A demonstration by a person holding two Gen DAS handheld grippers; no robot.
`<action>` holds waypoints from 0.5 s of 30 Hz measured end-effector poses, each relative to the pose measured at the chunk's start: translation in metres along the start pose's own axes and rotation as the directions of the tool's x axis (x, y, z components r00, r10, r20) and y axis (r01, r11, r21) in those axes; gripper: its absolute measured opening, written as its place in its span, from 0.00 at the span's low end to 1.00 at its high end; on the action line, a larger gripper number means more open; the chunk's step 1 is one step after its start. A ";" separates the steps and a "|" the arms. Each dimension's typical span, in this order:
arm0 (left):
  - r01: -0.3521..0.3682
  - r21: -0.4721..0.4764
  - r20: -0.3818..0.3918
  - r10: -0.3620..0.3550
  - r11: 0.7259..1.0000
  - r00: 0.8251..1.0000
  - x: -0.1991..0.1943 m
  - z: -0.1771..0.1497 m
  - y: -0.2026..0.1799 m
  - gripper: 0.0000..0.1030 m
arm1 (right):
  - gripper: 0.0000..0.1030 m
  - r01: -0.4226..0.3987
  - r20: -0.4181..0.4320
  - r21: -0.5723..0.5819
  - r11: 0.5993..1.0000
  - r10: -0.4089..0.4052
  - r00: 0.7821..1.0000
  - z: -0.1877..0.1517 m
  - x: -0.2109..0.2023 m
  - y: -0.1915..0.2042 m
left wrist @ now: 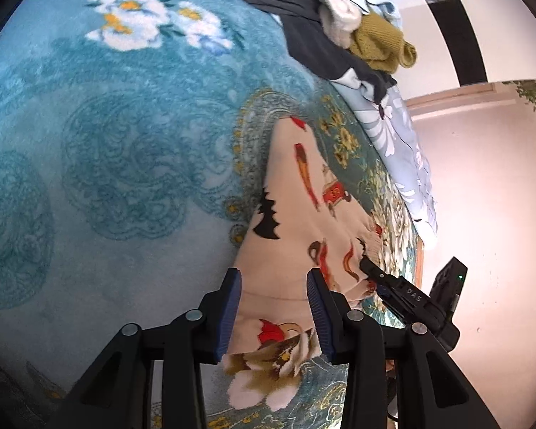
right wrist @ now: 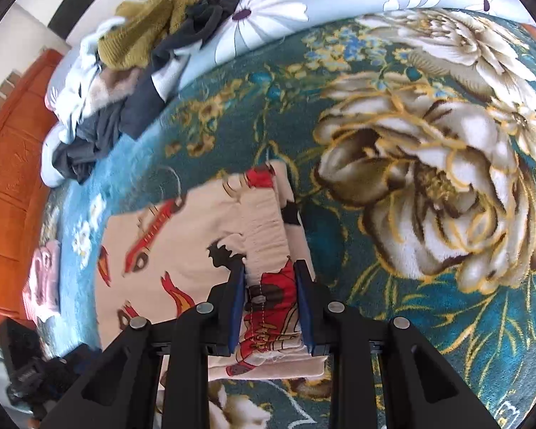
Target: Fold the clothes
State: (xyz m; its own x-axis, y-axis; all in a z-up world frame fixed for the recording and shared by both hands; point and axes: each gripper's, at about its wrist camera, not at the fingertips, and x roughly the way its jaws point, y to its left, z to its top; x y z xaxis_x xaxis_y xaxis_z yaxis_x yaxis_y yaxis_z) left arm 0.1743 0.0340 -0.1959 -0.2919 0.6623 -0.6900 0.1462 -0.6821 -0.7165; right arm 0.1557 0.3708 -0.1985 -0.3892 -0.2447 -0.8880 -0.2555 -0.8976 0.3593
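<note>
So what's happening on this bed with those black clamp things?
A person is folding a cream cartoon-print garment on a teal floral fleece blanket, using two handheld grippers. The right gripper pinches the garment's bunched edge; the left gripper straddles its other end. A heap of unfolded clothes waits behind.

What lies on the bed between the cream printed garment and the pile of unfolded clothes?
In the right wrist view, only bare floral blanket separates the cream printed garment from the pile of clothes; nothing rests there.
</note>
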 end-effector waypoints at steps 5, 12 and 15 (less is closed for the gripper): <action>-0.039 0.170 -0.022 0.043 0.985 0.999 0.017 0.011 -0.045 0.41 | 0.30 -0.025 0.021 -0.030 0.999 0.026 0.999 0.004 -0.019 0.003; -0.132 0.283 -0.054 0.153 0.950 0.987 0.054 0.031 -0.068 0.41 | 0.32 -0.036 0.018 -0.202 0.979 0.041 0.999 0.004 -0.024 0.046; -0.148 0.266 -0.075 0.173 0.953 0.982 0.059 0.032 -0.056 0.41 | 0.32 0.003 0.016 -0.207 0.978 0.000 1.000 0.001 -0.009 0.041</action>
State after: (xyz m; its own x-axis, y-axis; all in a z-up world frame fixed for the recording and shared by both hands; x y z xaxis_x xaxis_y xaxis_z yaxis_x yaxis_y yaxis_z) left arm 0.1184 0.1011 -0.1930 -0.1899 0.5556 -0.8095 -0.0689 -0.8300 -0.5535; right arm 0.1474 0.3365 -0.1753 -0.4031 -0.2393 -0.8833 -0.0678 -0.9548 0.2896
